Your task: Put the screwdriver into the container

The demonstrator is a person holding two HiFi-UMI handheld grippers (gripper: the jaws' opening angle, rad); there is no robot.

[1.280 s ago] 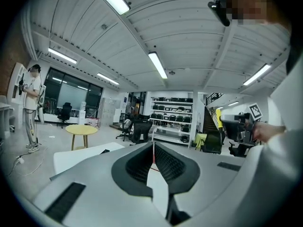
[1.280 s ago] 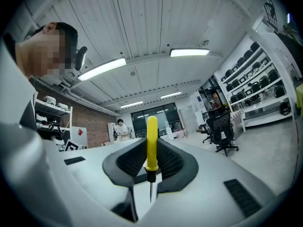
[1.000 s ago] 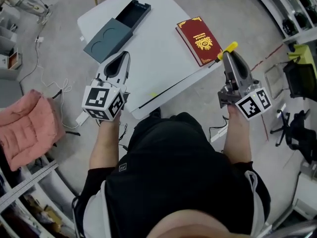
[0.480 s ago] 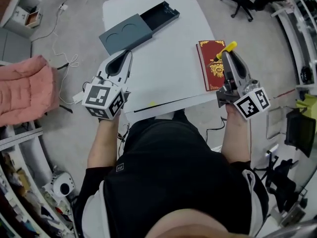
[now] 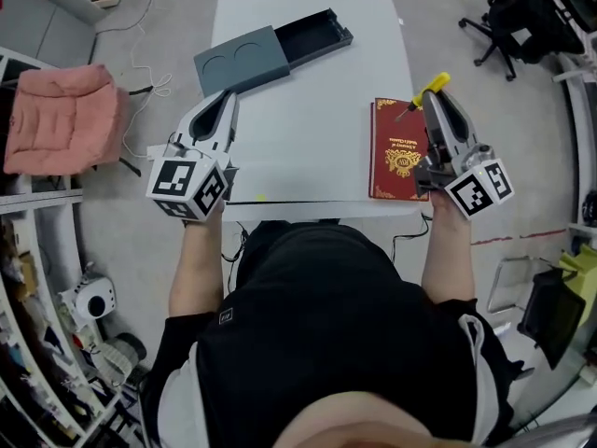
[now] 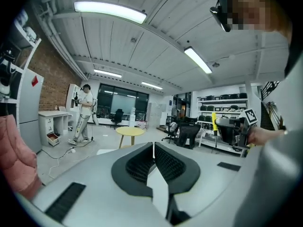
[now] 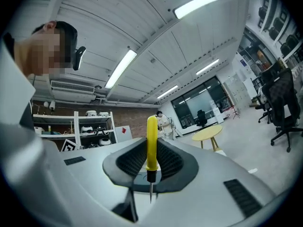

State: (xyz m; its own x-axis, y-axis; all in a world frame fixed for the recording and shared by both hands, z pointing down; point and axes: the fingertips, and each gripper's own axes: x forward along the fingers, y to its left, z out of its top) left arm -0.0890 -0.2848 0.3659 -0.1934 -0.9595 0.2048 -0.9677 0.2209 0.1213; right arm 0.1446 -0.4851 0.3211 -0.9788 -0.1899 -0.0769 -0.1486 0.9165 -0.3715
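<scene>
Two grippers are in your hands above the white table. Your right gripper has its jaws closed on the screwdriver, gripping the yellow handle; the thin metal tip sticks out to the side. In the right gripper view the screwdriver stands across the jaws. It hangs over the far edge of the red book. Your left gripper has its jaws pressed together with nothing between them. The grey container lies on the far left part of the table, drawer pulled out, well apart from the screwdriver.
</scene>
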